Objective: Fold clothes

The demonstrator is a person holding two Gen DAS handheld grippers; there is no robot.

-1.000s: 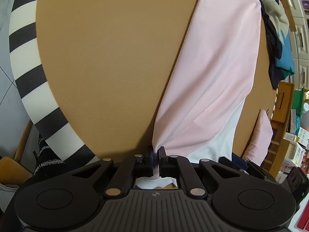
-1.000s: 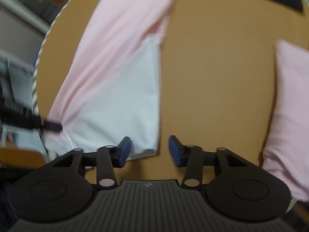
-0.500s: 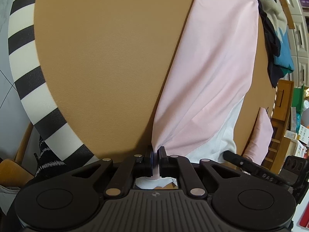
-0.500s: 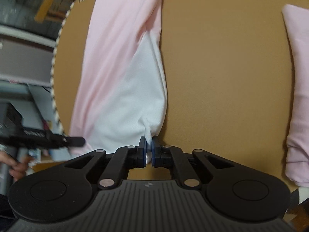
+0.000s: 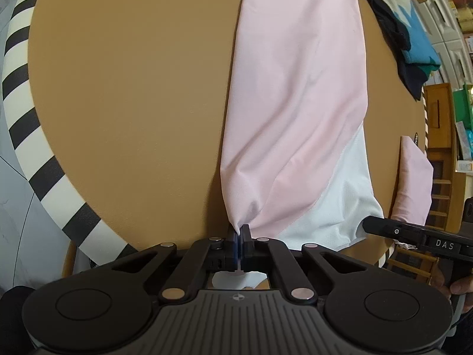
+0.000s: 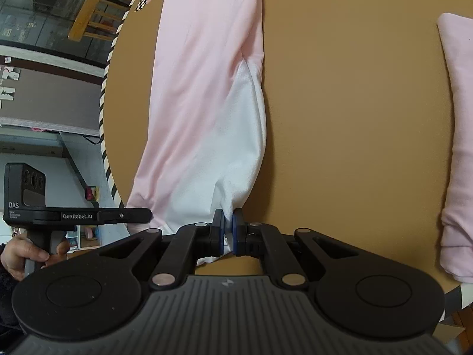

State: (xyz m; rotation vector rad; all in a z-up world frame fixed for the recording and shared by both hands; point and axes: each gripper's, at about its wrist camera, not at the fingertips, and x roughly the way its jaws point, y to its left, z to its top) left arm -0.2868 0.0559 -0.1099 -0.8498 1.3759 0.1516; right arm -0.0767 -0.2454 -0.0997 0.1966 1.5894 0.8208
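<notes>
At lower centre of both views, the pink-and-white garment [image 5: 295, 103] is pinched by left gripper [image 5: 238, 232] and right gripper [image 6: 227, 224] jaws above the desk [image 5: 133, 103].

Left tool [image 6: 78, 216] reads "DAS" — "GenRobot.AI".

A round tan surface [image 5: 133, 103] with a black-and-white striped edge [image 5: 17, 94] fills both views. Past its far edge stands a wooden chair [image 6: 97, 9]; wooden shelves [image 5: 443, 136] crowd one side, over a pale tiled floor [image 5: 11, 207].
</notes>
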